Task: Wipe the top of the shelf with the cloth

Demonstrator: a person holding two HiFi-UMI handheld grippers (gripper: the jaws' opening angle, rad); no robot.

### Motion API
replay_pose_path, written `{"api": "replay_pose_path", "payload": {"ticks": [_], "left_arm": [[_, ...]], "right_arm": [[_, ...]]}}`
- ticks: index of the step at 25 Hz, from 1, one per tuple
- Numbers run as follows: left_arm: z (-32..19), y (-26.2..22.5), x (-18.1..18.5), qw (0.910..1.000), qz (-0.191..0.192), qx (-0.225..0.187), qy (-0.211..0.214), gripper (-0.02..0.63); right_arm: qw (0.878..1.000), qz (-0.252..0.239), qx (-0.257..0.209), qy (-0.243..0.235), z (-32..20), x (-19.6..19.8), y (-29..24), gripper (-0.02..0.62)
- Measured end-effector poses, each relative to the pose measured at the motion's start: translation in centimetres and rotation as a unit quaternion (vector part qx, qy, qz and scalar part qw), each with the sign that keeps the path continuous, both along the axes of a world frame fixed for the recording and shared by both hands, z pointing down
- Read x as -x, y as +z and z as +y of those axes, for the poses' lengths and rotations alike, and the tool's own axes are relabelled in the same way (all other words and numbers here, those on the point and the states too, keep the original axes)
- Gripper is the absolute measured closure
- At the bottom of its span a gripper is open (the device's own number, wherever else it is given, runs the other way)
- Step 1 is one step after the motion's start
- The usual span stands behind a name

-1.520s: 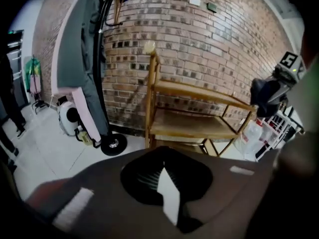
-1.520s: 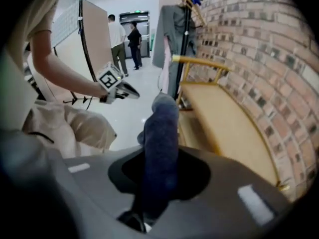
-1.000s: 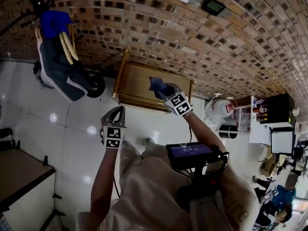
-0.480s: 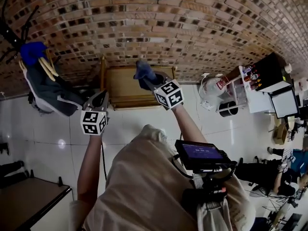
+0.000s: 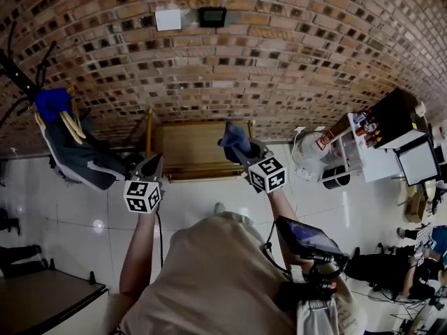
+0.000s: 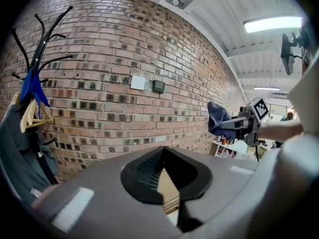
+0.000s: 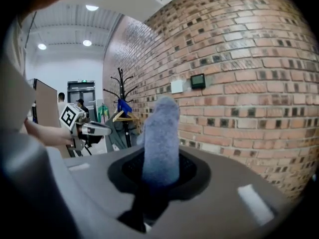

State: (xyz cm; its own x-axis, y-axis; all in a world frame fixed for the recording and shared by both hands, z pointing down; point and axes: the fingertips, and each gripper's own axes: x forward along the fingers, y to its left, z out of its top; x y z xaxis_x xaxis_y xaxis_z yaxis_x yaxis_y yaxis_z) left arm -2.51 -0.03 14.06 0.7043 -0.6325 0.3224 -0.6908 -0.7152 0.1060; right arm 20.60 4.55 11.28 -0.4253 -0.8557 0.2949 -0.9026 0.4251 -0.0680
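The wooden shelf (image 5: 187, 144) stands with its back edge against the brick wall (image 5: 279, 68). Its front edge faces the person, with shiny white floor (image 5: 195, 190) in between. The shelf top shows plain brown wood from its left end across to the cloth.

The cloth (image 5: 232, 135) is blue, soft and bunched up. The right gripper (image 5: 239, 146) pinches it tight between its jaws, and the cloth sticks up past the tips like a fat roll. In the head view it sits over the right end of the shelf top. Whether it touches the wood cannot be told.

The left gripper (image 5: 151, 165) is beside the shelf's left front corner. Its jaws are closed with the tips together and nothing in them.

A black coat stand (image 5: 28, 82) is to the left of the shelf, near the wall. A blue thing (image 5: 52, 103), pale hangers (image 5: 70, 124) and a dark coat (image 5: 77, 152) hang on it, and the coat reaches close to the shelf's left side. To the right of the shelf sit a white bag (image 5: 307, 155), a dark bin (image 5: 335, 178) and a white rack (image 5: 363, 142) with bottles. A white plate (image 5: 167, 19) and a small black box (image 5: 212, 16) are high on the wall above the shelf. A dark table (image 5: 42, 302) is far off, at the person's left.
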Motion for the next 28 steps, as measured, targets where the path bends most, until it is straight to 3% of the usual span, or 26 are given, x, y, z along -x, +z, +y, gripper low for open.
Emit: {"api": "replay_pose_path", "payload": {"ticks": [6,12,22,28], "left_arm": [[-1.4,0.5,-3.8,0.9999,-0.006,0.008,-0.004,0.601],[0.6,3.0,-7.7,0.9993,-0.001,0.036,-0.004,0.601],[0.5,5.7,-10.6,0.9971,-0.001,0.076,-0.005,0.601],[-2.0,4.8,-12.2,0.998,-0.018,0.056,0.023,0.601]], "right_arm": [[1.0,-0.003,0.008,0.011,-0.7,-4.1,2.1,0.508],[0.999,-0.031,0.017,-0.009,-1.3,-6.1,3.1,0.509],[0.998,0.042,0.038,-0.029,-2.5,-7.4,6.6,0.514],[0.992,0.105,0.057,-0.041,-6.8,-6.7,8.3,0.515]]}}
